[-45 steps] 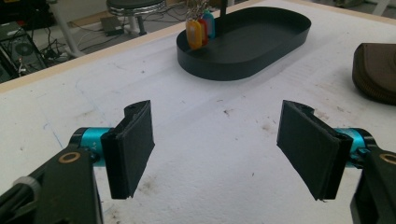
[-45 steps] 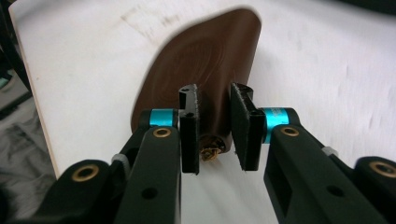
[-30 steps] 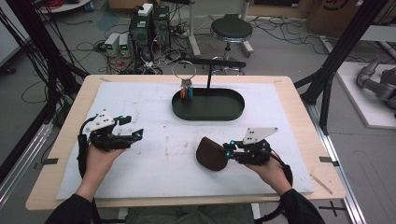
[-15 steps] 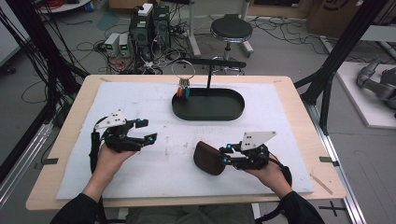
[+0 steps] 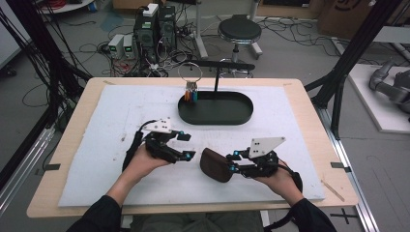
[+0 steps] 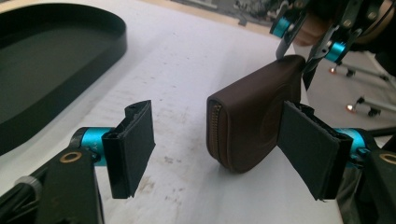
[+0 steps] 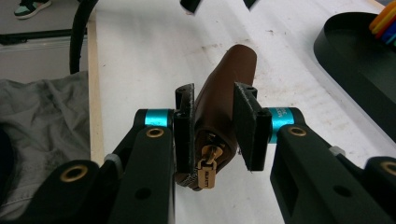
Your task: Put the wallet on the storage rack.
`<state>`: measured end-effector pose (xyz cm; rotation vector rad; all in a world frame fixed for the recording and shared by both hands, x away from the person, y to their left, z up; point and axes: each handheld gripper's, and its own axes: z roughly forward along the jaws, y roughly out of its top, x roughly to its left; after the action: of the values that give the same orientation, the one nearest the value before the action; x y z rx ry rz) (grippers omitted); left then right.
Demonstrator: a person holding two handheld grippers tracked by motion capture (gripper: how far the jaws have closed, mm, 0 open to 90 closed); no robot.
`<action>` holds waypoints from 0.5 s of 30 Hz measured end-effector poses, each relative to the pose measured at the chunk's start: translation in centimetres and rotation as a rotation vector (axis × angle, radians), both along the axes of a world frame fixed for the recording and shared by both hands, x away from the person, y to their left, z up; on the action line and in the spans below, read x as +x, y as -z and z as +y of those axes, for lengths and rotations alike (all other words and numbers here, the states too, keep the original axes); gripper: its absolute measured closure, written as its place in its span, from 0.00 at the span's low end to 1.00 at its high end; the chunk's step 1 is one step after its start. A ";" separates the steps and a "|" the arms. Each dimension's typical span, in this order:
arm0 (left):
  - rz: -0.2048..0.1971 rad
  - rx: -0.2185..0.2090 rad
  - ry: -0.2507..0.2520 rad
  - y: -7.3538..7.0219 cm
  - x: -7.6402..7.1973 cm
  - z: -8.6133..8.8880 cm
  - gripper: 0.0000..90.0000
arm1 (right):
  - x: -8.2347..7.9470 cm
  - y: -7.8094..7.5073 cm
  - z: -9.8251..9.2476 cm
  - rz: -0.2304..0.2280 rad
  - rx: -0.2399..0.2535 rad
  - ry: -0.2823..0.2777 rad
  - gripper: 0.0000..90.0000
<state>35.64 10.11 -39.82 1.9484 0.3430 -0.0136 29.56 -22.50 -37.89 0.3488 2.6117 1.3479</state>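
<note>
A brown zip pouch (image 5: 215, 164) stands on its edge on the white mat, near the front. My right gripper (image 5: 232, 162) has the pouch's zipper end between its pads (image 7: 184, 126); its jaws have just been opening a little, and both pads still lie against the leather. The brass zip pull (image 7: 205, 175) hangs below them. My left gripper (image 5: 188, 146) is open just left of the pouch. In the left gripper view the pouch (image 6: 252, 121) sits ahead of the wide jaws, close to the right pad (image 6: 310, 149), which does not press on it.
A black oval tray (image 5: 215, 118) lies at the back of the mat, with a post and crossbar (image 5: 216, 79) rising from it. A wire ring with coloured key tags (image 5: 190, 92) hangs at the tray's left end. The table's front edge is close behind both hands.
My left gripper has moved right across the mat, up to the pouch. The right gripper and the pouch have stayed almost where they were.
</note>
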 end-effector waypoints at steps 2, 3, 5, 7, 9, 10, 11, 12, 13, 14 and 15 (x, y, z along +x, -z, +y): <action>-0.018 0.015 0.024 0.0 0.2 -1.1 0.31 | 0.0 0.0 0.0 0.001 -0.002 -0.002 0.79; -0.026 0.019 0.028 0.1 0.3 -1.4 0.31 | 0.0 0.0 -0.1 0.000 -0.001 -0.003 0.79; -0.017 0.030 0.057 0.4 0.8 -2.3 0.31 | 0.0 0.0 -0.1 0.010 -0.002 -0.001 0.78; -0.012 0.032 0.086 0.8 1.2 -3.1 0.34 | 0.0 0.0 -0.2 0.009 -0.006 -0.005 0.78; -0.008 0.044 0.116 1.3 1.4 -3.8 0.36 | 0.1 0.1 -0.3 0.007 -0.009 -0.004 0.78; -0.008 0.054 0.130 1.5 1.4 -4.0 0.39 | 0.0 0.1 -0.3 0.016 -0.013 -0.001 0.78; 0.000 0.062 0.160 1.7 1.4 -4.4 0.42 | 0.0 0.1 -0.4 0.014 -0.011 0.001 0.77; 0.002 0.068 0.177 1.9 1.4 -4.6 0.47 | 0.1 0.1 -0.5 0.014 -0.015 0.004 0.76; -0.004 0.071 0.181 1.8 1.3 -4.6 0.51 | 0.1 0.1 -0.5 0.016 -0.015 0.009 0.75; -0.011 0.068 0.179 1.8 1.2 -4.6 0.52 | 0.1 0.2 -0.6 0.019 -0.018 0.013 0.75; -0.015 0.062 0.188 1.7 1.2 -4.5 0.56 | 0.2 0.2 -0.7 0.022 -0.019 0.010 0.74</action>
<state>36.84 5.62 -41.51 2.0356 0.1510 -0.1113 29.73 -23.15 -38.11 0.3752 2.6353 1.3227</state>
